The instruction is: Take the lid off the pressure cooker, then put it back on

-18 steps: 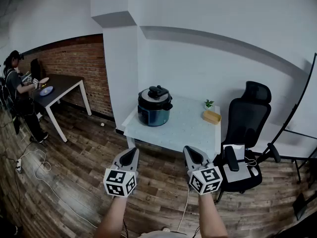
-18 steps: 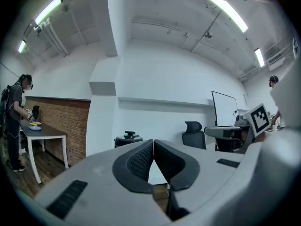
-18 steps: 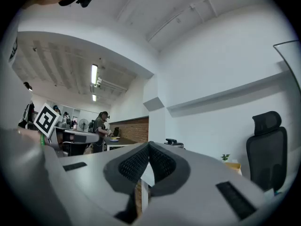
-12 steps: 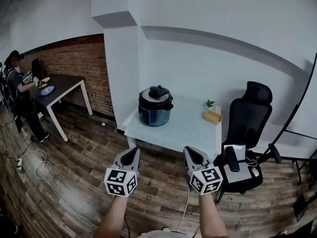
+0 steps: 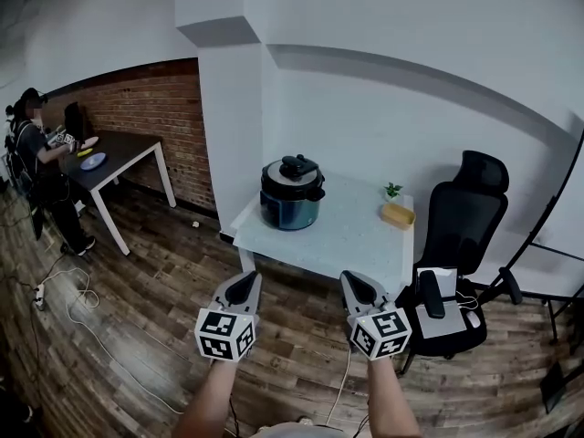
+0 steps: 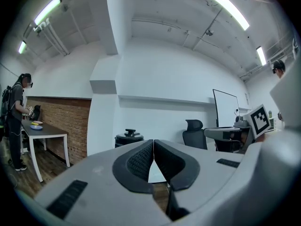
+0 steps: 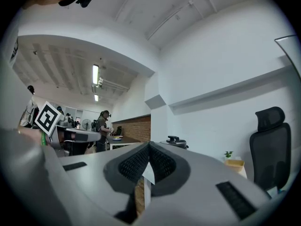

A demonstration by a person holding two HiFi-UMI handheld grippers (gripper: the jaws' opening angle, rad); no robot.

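**Near to far.** The grey two-jaw left gripper (image 5: pixel 243 281) and right gripper (image 5: pixel 352 279) are held side by side above the wood-plank floor (image 5: pixel 137 318). Each has its jaws pressed together on nothing (the ribbed pads meet at the tips in both gripper views). Well beyond them, the dark blue round pressure cooker (image 5: pixel 292 201) stands near the far left corner of the white speckled table (image 5: pixel 347 237), its black knobbed lid (image 5: pixel 293 171) seated on top. A shallow yellow box (image 5: pixel 396 214) lies at the far right corner.
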